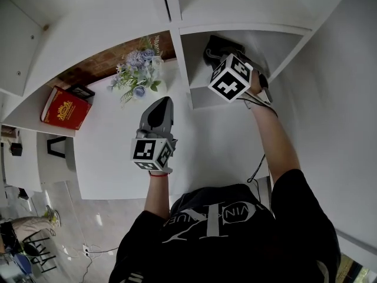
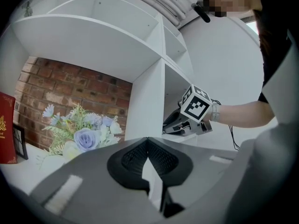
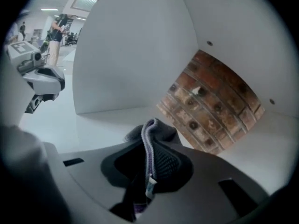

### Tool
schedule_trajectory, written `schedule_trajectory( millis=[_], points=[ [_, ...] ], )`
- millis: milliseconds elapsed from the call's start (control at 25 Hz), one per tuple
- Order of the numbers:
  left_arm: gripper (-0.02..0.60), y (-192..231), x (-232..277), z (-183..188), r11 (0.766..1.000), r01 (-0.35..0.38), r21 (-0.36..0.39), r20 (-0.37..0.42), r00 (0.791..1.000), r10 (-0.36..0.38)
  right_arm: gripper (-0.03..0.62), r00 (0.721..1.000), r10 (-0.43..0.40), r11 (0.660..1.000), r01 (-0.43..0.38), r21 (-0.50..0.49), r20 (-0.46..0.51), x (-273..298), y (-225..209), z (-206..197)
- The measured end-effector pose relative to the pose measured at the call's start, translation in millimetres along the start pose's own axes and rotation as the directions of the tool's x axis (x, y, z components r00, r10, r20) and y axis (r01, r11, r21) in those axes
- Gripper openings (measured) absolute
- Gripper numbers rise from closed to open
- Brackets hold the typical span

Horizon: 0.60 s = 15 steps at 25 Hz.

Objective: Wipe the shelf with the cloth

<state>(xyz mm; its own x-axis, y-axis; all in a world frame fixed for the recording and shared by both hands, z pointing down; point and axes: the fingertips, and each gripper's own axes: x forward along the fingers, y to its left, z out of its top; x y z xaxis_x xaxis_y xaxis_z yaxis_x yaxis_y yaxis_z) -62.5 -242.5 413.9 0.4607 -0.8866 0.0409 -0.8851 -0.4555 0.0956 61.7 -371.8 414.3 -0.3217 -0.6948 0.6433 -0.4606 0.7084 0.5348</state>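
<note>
Right gripper (image 3: 148, 164) pinches the grey cloth (image 3: 156, 129) in a bunched fold low over the shelf (image 3: 107, 120) floor, short of the shelf's brick back (image 3: 210, 101). I judge it should press the fold flat, then sweep evenly into the shelf's corners. Left gripper (image 2: 148, 146), jaws pressed together on nothing, hangs outside the shelf

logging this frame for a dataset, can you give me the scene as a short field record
left gripper: jaws together, empty, above the white table
right gripper: shut on the cloth, inside a shelf compartment
cloth: dark grey, bunched between the jaws
shelf: white, brick wall behind
other items: flowers and red book on the table
</note>
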Motion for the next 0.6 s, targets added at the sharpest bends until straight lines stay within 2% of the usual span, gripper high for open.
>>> schedule_trajectory(
  millis=[120,320,600],
  points=[
    [0.011,-7,6,0,1.000,0.026,0.002,-0.001,1.000,-0.026,0.057,0.998,-0.057,0.995,0.060,0.082,-0.040,-6,-17,-21],
    [0.011,-15,11,0,0.999,0.052,0.003,-0.004,0.999,-0.052,0.057,0.987,-0.130,0.966,0.147,0.214,-0.095,-14,-39,-47],
    [0.011,-14,10,6,0.999,0.055,0.004,0.013,0.998,-0.055,0.055,0.971,-0.189,0.928,0.225,0.297,-0.144,-21,-51,-66]
  ],
)
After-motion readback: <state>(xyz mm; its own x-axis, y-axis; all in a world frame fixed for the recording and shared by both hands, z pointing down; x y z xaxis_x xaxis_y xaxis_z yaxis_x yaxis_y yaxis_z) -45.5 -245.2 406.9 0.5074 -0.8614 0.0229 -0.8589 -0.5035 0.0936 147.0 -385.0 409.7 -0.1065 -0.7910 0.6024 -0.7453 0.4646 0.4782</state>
